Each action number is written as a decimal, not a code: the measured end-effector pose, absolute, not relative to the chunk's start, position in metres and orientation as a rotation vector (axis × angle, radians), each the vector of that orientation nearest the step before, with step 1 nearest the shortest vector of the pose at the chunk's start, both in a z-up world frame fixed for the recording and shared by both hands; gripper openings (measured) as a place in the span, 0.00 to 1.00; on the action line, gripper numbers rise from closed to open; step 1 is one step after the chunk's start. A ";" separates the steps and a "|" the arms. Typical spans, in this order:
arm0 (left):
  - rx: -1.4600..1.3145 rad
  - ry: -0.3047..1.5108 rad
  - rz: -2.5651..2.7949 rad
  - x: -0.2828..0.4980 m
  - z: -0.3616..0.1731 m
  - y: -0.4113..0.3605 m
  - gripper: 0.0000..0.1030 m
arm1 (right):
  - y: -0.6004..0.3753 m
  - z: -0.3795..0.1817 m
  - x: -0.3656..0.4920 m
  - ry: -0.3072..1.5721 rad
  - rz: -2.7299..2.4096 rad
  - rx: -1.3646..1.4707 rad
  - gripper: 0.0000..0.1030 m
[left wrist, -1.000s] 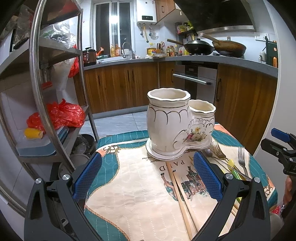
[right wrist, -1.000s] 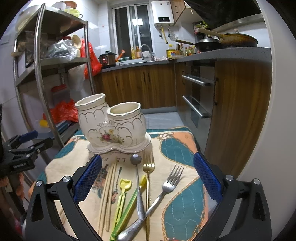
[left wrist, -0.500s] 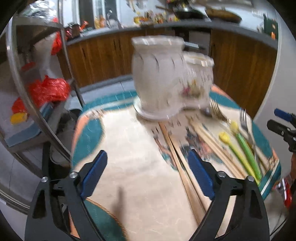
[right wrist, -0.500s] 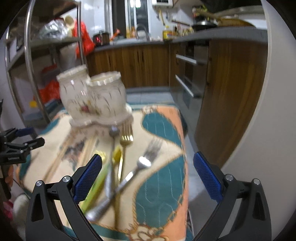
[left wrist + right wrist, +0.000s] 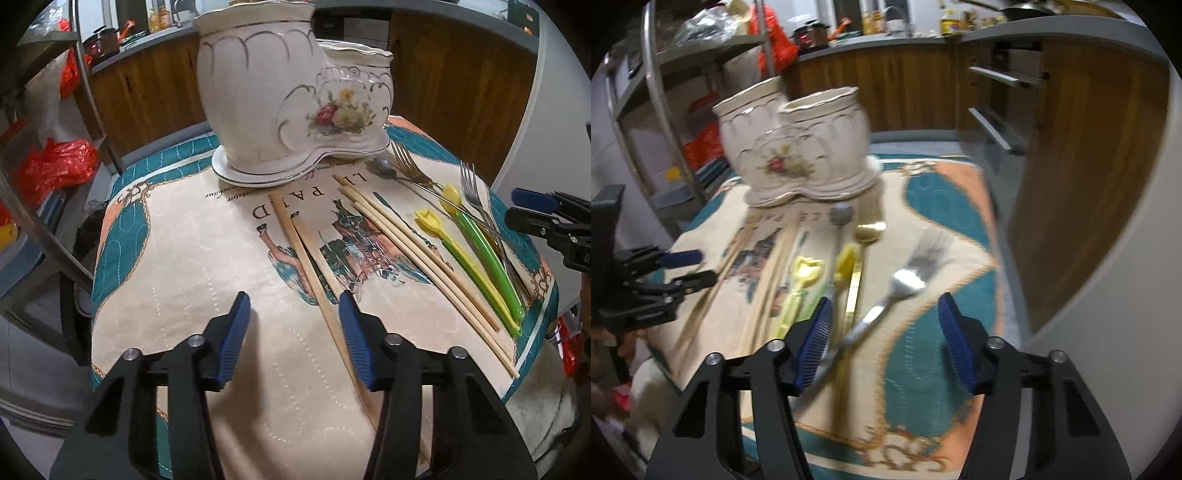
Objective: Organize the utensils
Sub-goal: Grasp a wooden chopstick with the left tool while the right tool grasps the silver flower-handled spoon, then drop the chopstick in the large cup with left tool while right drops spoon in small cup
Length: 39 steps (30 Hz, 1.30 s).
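Cream ceramic holder (image 5: 291, 92) w/ two joined cups, gold trim and a flower print, sits at the far end of the printed tablecloth (image 5: 177, 266) in the left wrist view. Left gripper (image 5: 293, 325) points down at the cloth near the front edge, jaws partway open & closing, nothing pinched; one pair of wooden chopsticks (image 5: 314, 258) runs under the right-hand blue pad, whether it touches I can't tell. A second chopstick pair (image 5: 417, 254) lies further right, then two yellow-green plastic utensils (image 5: 476, 258), a silver fork (image 5: 476, 199), plus a spoon (image 5: 380, 168) and gold fork (image 5: 406, 162) just beside the holder's base. Right gripper (image 5: 543, 218) pokes in at the right edge. Right wrist view, blurred: right gripper (image 5: 886, 332) hovers over the pile, jaws about half open & closing, gripping nothing; silver fork (image 5: 897, 291) handle lies between the pads, gold fork (image 5: 860, 258) close to the left pad. Holder (image 5: 798, 144) stands beyond the utensils. Left gripper (image 5: 679, 269) shows at the left over the chopsticks (image 5: 713, 288).
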<state>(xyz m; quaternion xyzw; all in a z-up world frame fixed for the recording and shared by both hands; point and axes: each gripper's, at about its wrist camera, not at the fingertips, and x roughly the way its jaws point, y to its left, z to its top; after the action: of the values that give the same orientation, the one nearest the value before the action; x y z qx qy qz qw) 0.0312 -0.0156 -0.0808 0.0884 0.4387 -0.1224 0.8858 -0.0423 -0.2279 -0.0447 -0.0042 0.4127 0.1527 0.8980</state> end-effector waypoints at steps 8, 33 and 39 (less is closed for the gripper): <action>0.250 0.954 -0.269 0.041 -0.081 -0.011 0.26 | -0.189 -0.041 0.004 0.925 0.402 -0.090 0.37; 0.238 0.977 -0.311 0.062 -0.081 0.004 0.06 | -0.170 -0.046 0.029 1.038 0.457 -0.074 0.04; 0.191 0.935 -0.330 0.042 -0.070 0.020 0.06 | -0.172 -0.020 -0.005 0.907 0.500 -0.050 0.04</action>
<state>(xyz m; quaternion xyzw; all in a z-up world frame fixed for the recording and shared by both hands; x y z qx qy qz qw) 0.0420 0.0202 -0.0697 0.0913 0.4480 -0.1581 0.8752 -0.0054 -0.1725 -0.0204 -0.0239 0.4334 0.2388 0.8687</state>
